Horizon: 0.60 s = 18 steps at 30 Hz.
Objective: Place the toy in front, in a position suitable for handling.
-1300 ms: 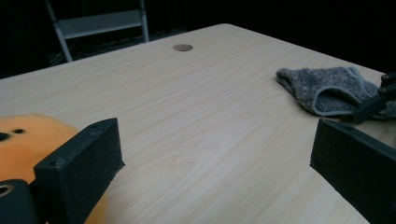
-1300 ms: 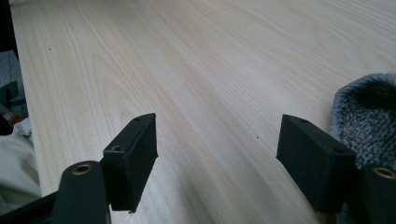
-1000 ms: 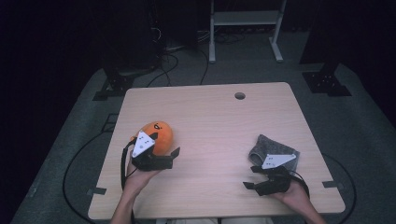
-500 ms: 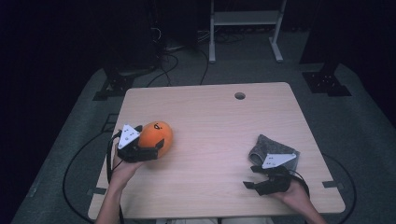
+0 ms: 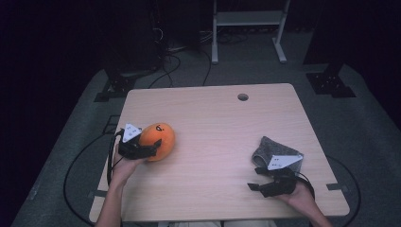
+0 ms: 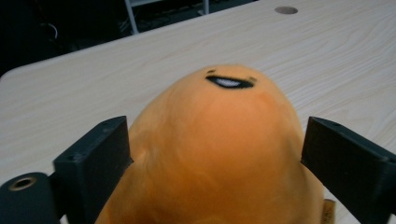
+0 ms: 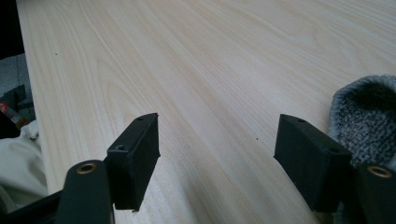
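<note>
Left gripper view showed my left gripper (image 6: 217,154) with jaws just closing around the orange plush toy (image 6: 215,149); my right gripper (image 7: 217,158) stood released beside the grey sock (image 7: 364,112).

Table (image 5: 213,127): light wood-grain top with rounded corners, standing on grey carpet.
Cable hole (image 5: 243,97): round, near the far edge (right of centre).
Orange plush toy (image 5: 157,141): lies on the near left part, small black face stitched on it.
Grey knitted cloth (image 5: 270,150): lies near the right edge, well apart from the toy.
</note>
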Each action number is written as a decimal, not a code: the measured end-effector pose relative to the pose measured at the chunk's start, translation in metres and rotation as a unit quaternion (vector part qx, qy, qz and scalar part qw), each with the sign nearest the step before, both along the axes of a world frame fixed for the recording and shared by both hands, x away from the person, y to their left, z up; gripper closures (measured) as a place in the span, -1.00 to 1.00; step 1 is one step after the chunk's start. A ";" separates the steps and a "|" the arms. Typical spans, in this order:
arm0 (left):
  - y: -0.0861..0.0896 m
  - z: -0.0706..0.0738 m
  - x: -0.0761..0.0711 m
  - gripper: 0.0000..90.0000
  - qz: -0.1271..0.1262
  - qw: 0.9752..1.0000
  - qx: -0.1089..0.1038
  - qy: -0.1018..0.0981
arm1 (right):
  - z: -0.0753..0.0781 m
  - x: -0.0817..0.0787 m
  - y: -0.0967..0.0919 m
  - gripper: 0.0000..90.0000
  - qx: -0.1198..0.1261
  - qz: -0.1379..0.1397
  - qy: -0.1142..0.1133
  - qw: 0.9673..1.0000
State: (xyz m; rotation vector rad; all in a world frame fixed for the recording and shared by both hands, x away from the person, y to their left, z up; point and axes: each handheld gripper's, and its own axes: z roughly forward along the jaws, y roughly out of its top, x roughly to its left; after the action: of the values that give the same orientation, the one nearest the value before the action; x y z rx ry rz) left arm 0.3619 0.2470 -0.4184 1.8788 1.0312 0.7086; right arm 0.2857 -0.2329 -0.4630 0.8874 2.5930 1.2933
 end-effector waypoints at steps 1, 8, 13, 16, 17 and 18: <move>0.001 -0.003 0.000 -0.81 0.000 1.000 -0.006 -0.005 | 0.000 0.000 0.000 -0.35 0.000 0.000 0.000 1.000; 0.005 -0.020 0.002 -0.70 0.013 0.999 -0.026 0.016 | 0.000 0.000 0.000 -0.33 0.001 0.003 0.000 1.000; 0.005 -0.022 0.003 -0.52 0.010 0.999 -0.023 0.022 | -0.001 0.000 0.001 -0.32 0.000 0.003 0.000 1.000; 0.001 -0.023 0.004 -0.45 0.009 0.999 -0.006 0.033 | -0.001 -0.001 0.002 -0.32 -0.003 0.005 0.001 1.000; 0.001 -0.023 0.004 -0.42 0.009 0.999 -0.006 0.033 | -0.001 -0.001 0.002 -0.32 -0.003 0.005 0.001 1.000; -0.001 -0.023 0.005 -0.42 0.012 0.999 0.006 0.032 | -0.001 0.000 0.002 -0.32 -0.004 0.005 0.001 1.000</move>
State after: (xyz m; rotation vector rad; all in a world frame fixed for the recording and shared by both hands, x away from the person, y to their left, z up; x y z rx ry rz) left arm 0.3668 0.2461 -0.4418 1.9134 1.0944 0.6743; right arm 0.2852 -0.2305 -0.4641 0.8758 2.6064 1.2850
